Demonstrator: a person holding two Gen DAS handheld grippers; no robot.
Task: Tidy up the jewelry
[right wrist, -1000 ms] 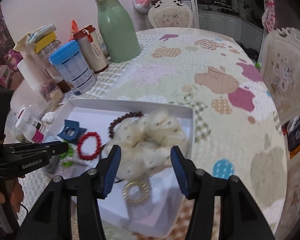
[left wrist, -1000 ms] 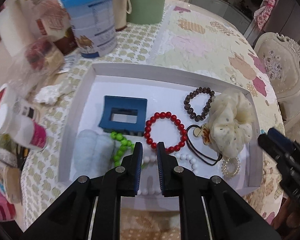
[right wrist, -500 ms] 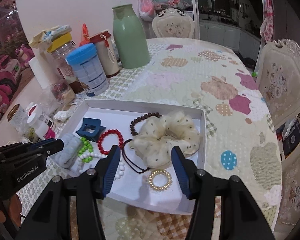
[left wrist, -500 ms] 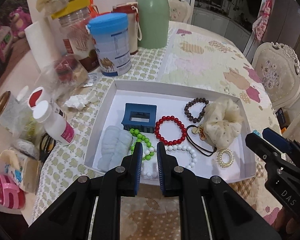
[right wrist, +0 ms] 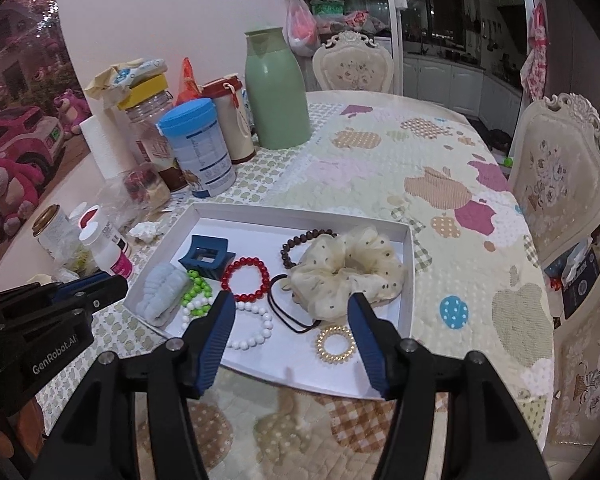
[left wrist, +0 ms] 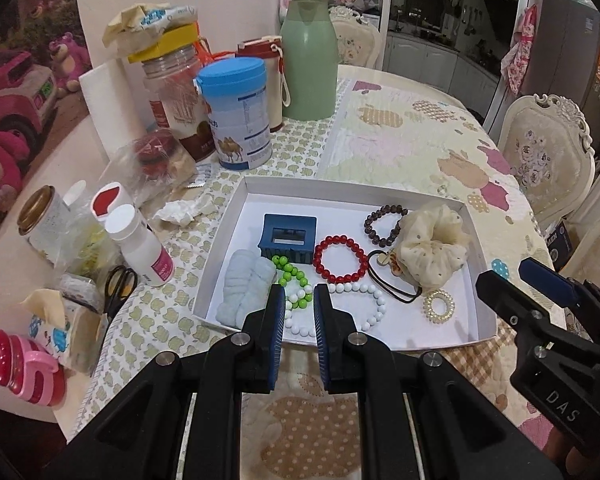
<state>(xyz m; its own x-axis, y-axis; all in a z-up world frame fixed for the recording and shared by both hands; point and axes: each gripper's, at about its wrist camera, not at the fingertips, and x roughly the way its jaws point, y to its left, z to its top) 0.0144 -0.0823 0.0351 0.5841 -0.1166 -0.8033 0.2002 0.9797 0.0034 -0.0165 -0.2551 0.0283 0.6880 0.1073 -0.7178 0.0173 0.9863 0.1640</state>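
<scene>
Quilted cloth with apple patches covers the round table (right wrist: pixel 440 184), and on it lies a shallow white cardboard tray (left wrist: pixel 482 276), its long axis running left to right across both views. Inside, one cream dotted fabric scrunchie (right wrist: pixel 346 270) sits at the right end, touching a dark brown bead bracelet (right wrist: pixel 300 242) behind it. One navy plastic claw clip (left wrist: pixel 288 238) stands left of centre, with a pale blue fluffy band (left wrist: pixel 244 286) at the left end, lying front to back. Four bead bracelets in all — the brown one, a red bead bracelet (left wrist: pixel 340 258), a green bead bracelet (left wrist: pixel 292 278) and a white bead bracelet (right wrist: pixel 252 328). One thin black elastic hair tie (right wrist: pixel 290 312) and one small gold coil ring (right wrist: pixel 335 345) lie near the front right.

Left gripper (left wrist: pixel 296 336) hovers level at the tray's near edge, jaws narrowly apart, empty. Right gripper (right wrist: pixel 292 344) — jaws spread wide, empty — hangs over the front of the tray.
</scene>
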